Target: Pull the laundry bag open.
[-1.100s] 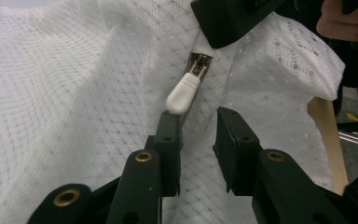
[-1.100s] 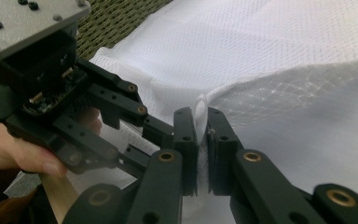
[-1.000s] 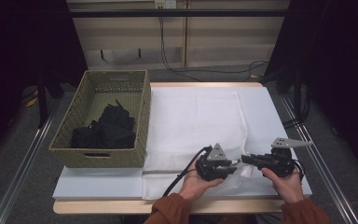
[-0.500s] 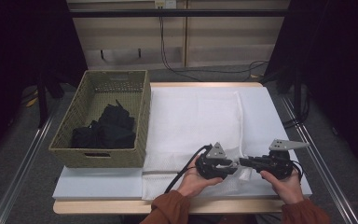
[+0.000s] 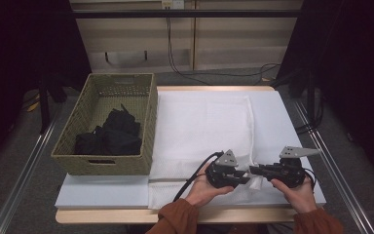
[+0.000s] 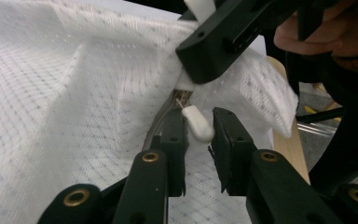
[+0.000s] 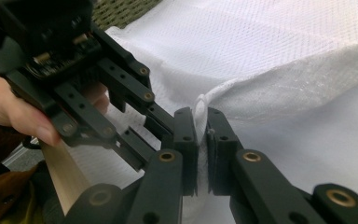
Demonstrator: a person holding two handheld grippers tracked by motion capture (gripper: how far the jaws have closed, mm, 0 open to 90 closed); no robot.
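From where I stand, nothing here can be read: no lettering, label, brand mark or number shows on the white mesh cloth (image 5: pixel 209 131), the woven olive basket (image 5: pixel 148 117), the pale desk (image 5: pixel 102 192) or the cabinets behind.

Lab-style recording bay, dark curtains (image 5: pixel 24 44), floor rails (image 5: pixel 22 170), trailing cables (image 5: pixel 175 53), padded table (image 5: pixel 102 192)

Woven wicker basket (image 5: pixel 85 127) at table's left w/ black cloth items (image 5: pixel 111 134) piled inside. Light blue tabletop (image 5: pixel 102 191), wood front edge. Beige cabinets (image 5: pixel 224 39) behind, black cables (image 5: pixel 175 58) hanging.
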